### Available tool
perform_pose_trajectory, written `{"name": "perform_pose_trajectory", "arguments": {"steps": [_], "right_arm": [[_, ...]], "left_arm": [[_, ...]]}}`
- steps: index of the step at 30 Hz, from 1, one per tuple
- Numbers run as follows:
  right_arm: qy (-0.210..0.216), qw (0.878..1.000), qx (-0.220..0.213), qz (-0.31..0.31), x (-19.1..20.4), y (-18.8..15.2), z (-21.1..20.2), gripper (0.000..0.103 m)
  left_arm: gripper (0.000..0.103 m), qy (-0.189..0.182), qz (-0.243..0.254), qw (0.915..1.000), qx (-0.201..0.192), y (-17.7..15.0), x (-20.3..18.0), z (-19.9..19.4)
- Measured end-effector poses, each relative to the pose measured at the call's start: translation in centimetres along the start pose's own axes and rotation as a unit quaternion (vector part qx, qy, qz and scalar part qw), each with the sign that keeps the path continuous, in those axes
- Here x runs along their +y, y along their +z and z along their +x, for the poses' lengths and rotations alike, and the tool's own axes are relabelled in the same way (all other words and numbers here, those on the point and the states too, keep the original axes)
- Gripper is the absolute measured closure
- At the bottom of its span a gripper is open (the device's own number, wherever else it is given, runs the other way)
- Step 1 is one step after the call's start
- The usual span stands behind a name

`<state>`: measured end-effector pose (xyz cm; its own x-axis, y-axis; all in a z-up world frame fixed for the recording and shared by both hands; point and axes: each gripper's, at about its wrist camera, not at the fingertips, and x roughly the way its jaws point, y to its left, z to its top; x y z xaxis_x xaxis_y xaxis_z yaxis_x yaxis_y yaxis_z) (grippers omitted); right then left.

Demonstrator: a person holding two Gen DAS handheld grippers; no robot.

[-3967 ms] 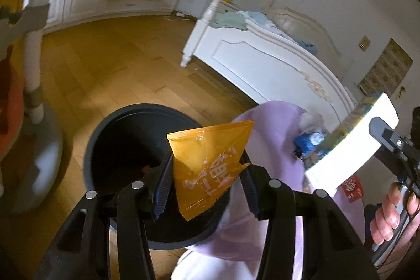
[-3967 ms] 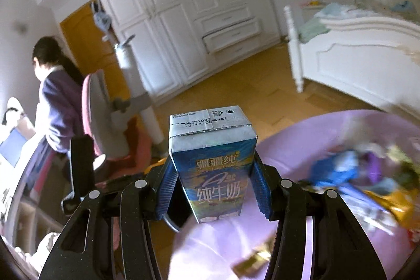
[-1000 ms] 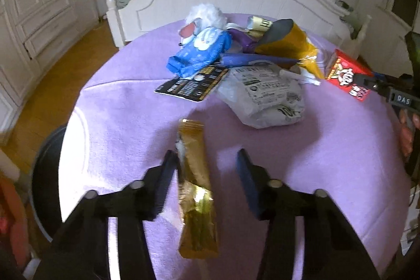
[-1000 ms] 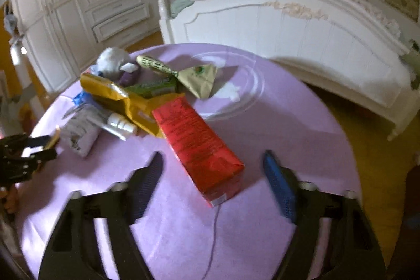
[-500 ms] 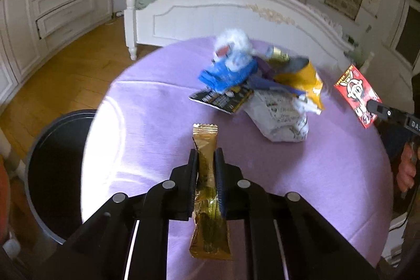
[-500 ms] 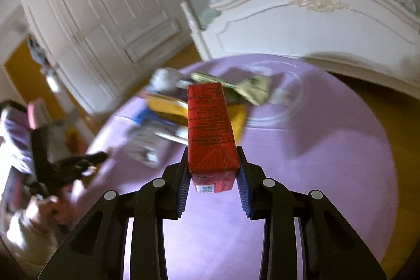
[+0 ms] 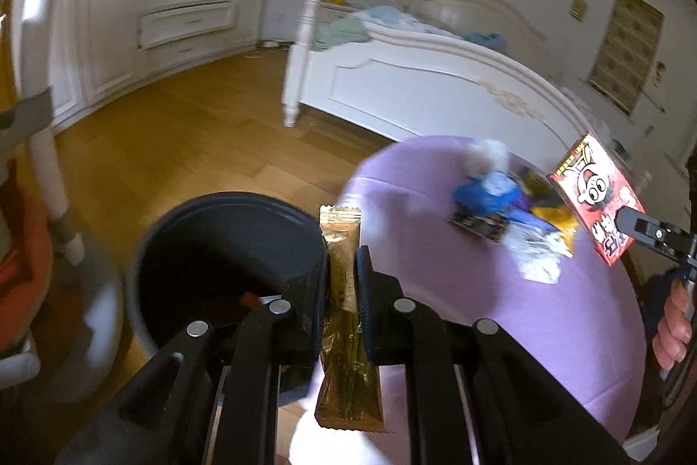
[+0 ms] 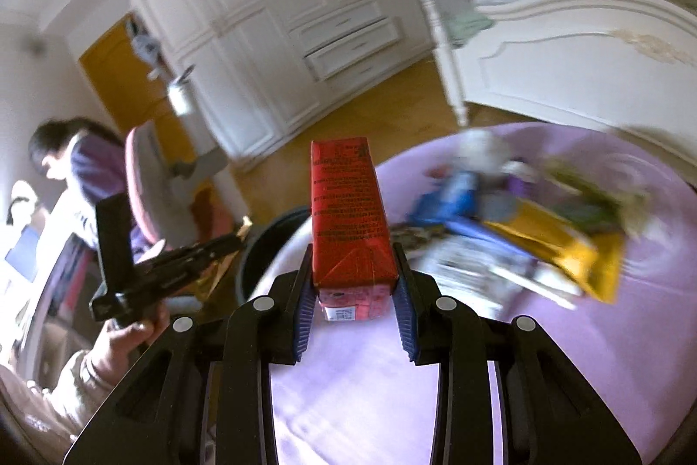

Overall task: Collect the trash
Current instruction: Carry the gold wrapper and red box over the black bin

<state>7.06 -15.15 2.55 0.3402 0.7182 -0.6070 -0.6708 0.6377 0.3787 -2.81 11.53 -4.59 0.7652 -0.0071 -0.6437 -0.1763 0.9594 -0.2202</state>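
Note:
My left gripper [image 7: 343,282] is shut on a long gold snack wrapper [image 7: 346,356], held upright in the air over the near rim of the black trash bin [image 7: 183,221]. A red drink carton [image 8: 348,221] stands upright in my right gripper [image 8: 353,308], which is shut on it above the purple table [image 8: 392,399]. That carton [image 7: 594,199] also shows at the right of the left wrist view. The left gripper [image 8: 235,236] shows in the right wrist view, beside the bin [image 8: 261,247]. More trash is heaped on the table: a blue packet [image 7: 485,195] and a yellow bag [image 8: 562,247].
A white bed [image 7: 435,81] stands behind the table, with white wardrobes [image 8: 270,7] along the far wall. A person [image 8: 74,177] sits by a pink chair [image 8: 148,177] at the left. A white post [image 7: 43,142] stands left of the bin on the wooden floor [image 7: 174,142].
Both grippers closed on their items and lifted them off the table. The left one swung the gold wrapper left to the bin, and the right one raised the red carton and turned left.

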Motion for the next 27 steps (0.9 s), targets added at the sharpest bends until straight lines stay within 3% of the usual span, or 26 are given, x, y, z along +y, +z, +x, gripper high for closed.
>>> {"name": "perform_pose_trajectory", "arguments": {"steps": [12, 19, 27], "right_arm": [[0.038, 0.995, 0.076, -0.049, 8.2, 2.7, 12.8, 0.071], [0.028, 0.992, 0.11, -0.061, 10.4, 3.0, 19.0, 0.07], [0.009, 0.988, 0.139, -0.064, 10.6, 2.5, 23.2, 0.07]], "left_arm": [[0.088, 0.046, -0.068, 0.9966, -0.003, 0.1, 8.5, 0.4], [0.088, 0.042, -0.09, 0.995, 0.011, -0.5, 10.6, 2.2], [0.088, 0.029, -0.105, 0.9935, 0.031, -1.1, 11.7, 4.4]]}}
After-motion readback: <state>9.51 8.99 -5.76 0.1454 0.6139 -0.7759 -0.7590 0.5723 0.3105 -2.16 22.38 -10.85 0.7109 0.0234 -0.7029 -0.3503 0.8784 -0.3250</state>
